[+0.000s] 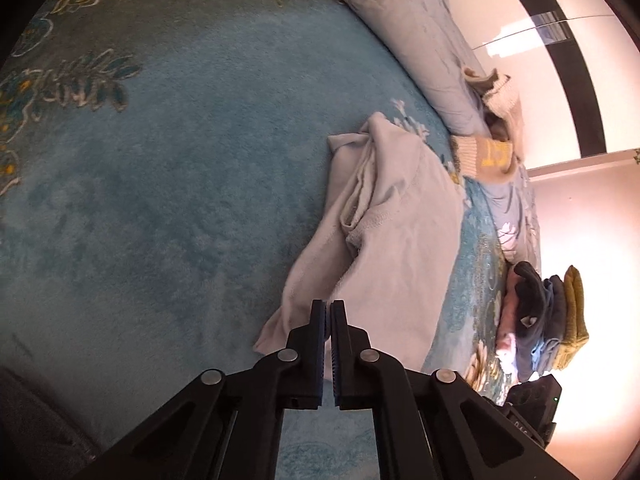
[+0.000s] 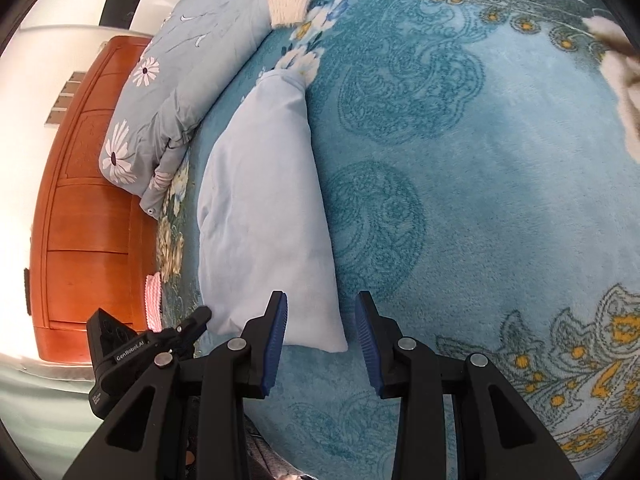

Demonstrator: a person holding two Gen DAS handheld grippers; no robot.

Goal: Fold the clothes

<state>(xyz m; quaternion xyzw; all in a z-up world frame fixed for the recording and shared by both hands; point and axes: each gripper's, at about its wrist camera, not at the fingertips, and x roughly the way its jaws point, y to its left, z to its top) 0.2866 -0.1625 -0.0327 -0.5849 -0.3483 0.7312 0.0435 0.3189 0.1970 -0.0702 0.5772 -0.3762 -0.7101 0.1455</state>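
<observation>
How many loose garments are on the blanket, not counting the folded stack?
2: a pale grey garment under the left tool, and a cream knit sweater by the quilt. Others may be hidden.

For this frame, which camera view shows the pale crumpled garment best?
The left wrist view: the pale crumpled garment lies mid-frame with its seams and folds visible. The right wrist view catches only what may be its pale edge at the right border.

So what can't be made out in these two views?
- Left wrist view: whether the shut left hand-held gripper pinches the pale garment; its own fingers hide the contact.
- Left wrist view: the stacked clothes are too small to identify.
- Right wrist view: a whitish cloth is cut off by the edge.
</observation>
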